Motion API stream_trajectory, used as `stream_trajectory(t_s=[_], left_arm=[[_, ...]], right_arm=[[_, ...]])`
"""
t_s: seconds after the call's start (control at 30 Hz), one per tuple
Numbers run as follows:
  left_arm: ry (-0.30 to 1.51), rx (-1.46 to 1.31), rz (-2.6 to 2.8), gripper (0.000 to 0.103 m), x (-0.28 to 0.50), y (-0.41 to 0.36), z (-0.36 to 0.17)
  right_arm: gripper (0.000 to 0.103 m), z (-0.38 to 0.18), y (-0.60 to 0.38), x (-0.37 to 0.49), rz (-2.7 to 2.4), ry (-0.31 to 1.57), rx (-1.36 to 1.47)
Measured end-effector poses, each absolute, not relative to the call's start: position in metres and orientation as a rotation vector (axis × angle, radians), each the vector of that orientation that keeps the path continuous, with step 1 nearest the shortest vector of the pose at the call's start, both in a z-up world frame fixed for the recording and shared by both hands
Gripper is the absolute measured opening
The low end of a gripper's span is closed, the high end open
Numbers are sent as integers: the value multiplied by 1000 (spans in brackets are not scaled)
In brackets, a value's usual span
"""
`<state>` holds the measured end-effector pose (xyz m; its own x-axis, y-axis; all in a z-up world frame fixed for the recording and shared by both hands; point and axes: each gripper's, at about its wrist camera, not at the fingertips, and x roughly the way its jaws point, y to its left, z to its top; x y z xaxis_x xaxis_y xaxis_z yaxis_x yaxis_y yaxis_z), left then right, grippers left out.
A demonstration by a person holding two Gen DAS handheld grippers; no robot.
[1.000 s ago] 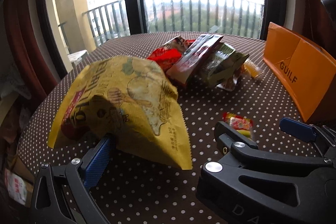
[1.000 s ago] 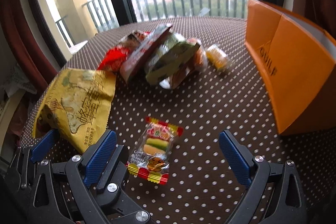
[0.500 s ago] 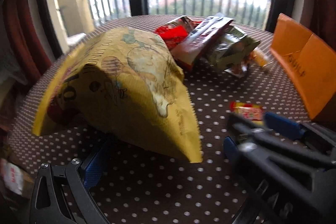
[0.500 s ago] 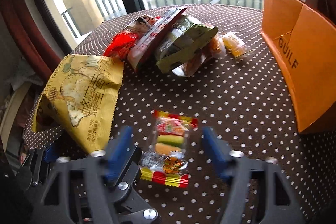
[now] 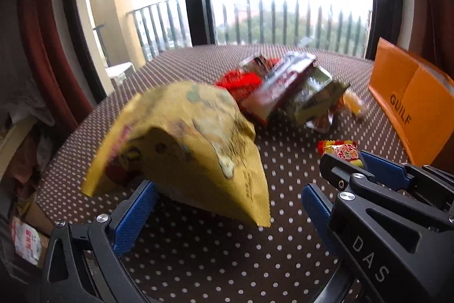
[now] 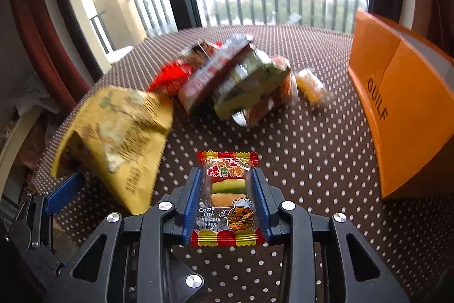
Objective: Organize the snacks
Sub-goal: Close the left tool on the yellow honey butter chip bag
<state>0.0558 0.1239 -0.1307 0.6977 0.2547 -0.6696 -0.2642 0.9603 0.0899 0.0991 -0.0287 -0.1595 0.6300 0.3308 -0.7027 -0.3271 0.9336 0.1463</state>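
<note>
A small burger gummy packet [image 6: 227,189] lies on the dotted tablecloth between the blue pads of my right gripper [image 6: 225,175]. The jaws are closing and the pads touch its two sides. The same packet [image 5: 339,151] and my right gripper [image 5: 349,161] show at the right of the left wrist view. A big yellow chip bag [image 5: 187,149] arches up over the cloth. My left gripper [image 5: 227,189] stands open around the bag's near edge; its left finger [image 6: 65,193] sits under the bag's left side, its right pad apart from the corner.
A pile of snack packs [image 6: 232,81] lies mid-table, with a small orange sweet [image 6: 309,87] beside it. An orange box marked GUILF [image 6: 397,104] stands at the right. The round table [image 5: 212,260] ends at a window with railings; clutter lies beyond its left edge.
The right gripper's jaws have come in from wide apart to both sides of the gummy packet. The yellow bag's near edge has lifted and arches more over the left finger.
</note>
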Motion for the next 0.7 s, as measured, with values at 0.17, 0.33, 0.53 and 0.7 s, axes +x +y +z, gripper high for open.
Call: stream_trajectory(t_s=[0.17,0.33,0.53,0.7], left_arm=[[708,-6,312,102,58,130,-113],[681,27,335,102,64,136,-98],[674,45,338,102,79,153,-93],[724,37,361,102,95,167,-105]], right_arm=[[39,-141,-24,102,392,769,15],[39,-128,-17,109,401,745,32],[39,-117,3,125,401,732,45],[39,-124,17,136,395,757,34]])
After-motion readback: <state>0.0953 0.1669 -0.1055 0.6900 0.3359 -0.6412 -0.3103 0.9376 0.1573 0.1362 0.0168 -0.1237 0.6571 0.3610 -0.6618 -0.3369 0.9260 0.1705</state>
